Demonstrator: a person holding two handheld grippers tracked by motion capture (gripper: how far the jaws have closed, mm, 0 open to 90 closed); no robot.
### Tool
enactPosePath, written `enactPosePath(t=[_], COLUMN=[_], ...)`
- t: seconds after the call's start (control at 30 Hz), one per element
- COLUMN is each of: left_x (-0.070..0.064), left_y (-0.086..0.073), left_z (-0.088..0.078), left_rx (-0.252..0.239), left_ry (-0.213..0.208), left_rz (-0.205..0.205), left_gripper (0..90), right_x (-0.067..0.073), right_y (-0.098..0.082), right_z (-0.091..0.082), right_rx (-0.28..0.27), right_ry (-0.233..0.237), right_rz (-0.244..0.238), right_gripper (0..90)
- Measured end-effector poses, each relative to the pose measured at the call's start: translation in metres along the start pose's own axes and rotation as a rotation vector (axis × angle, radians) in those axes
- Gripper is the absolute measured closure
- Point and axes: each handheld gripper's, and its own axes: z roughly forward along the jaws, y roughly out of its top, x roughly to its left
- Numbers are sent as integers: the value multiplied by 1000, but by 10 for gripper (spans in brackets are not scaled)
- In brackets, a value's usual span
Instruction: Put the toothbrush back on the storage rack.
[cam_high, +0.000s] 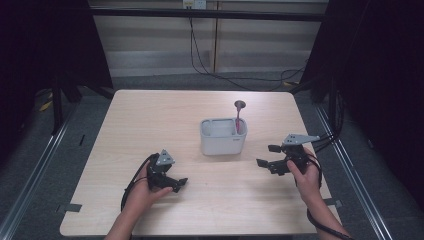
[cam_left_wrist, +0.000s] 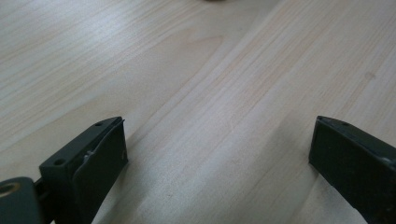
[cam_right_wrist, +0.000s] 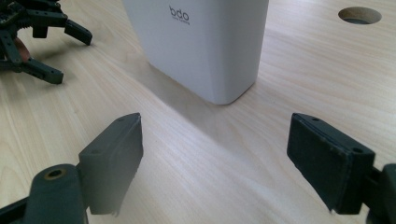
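A white rectangular container (cam_high: 223, 136) stands near the middle of the wooden table (cam_high: 150, 115), with a pink-handled utensil (cam_high: 239, 116) leaning up out of its right end. My left gripper (cam_high: 181, 183) rests low on the table to the container's front left, jaws wide apart over bare wood (cam_left_wrist: 219, 140). My right gripper (cam_high: 267, 156) sits to the container's right, open, pointing at the container's white wall (cam_right_wrist: 205, 46), which bears a small "bdo" mark. Nothing lies between either pair of jaws. The left gripper (cam_right_wrist: 32, 32) shows far off in the right gripper view.
A round cable hole (cam_right_wrist: 359, 15) is cut in the table beyond the container. Black cables (cam_high: 235, 77) trail on the floor behind the table. Metal frame rails (cam_high: 35, 150) run along both sides, and dark curtains close in left and right.
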Motion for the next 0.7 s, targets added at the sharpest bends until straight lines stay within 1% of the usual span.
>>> enactPosePath(t=[0.3,0.43,0.6,0.63,0.7], left_x=[0,0,0,0,0], left_y=[0,0,0,0,0], left_z=[0,0,0,0,0], left_rx=[0,-1,0,1,1], left_ry=[0,0,0,0,0], left_rz=[-1,-2,0,0,0], left_gripper=[38,38,38,38,38], right_x=[-5,-6,-6,-6,-6], right_y=[-9,-14,-19,-21,-23], right_z=[0,0,1,2,2], right_rx=[25,34,47,60,68], right_ry=[-8,-14,-20,-20,-22], right_rz=[-3,6,-7,-12,-18], right_gripper=[182,182,182,182,182])
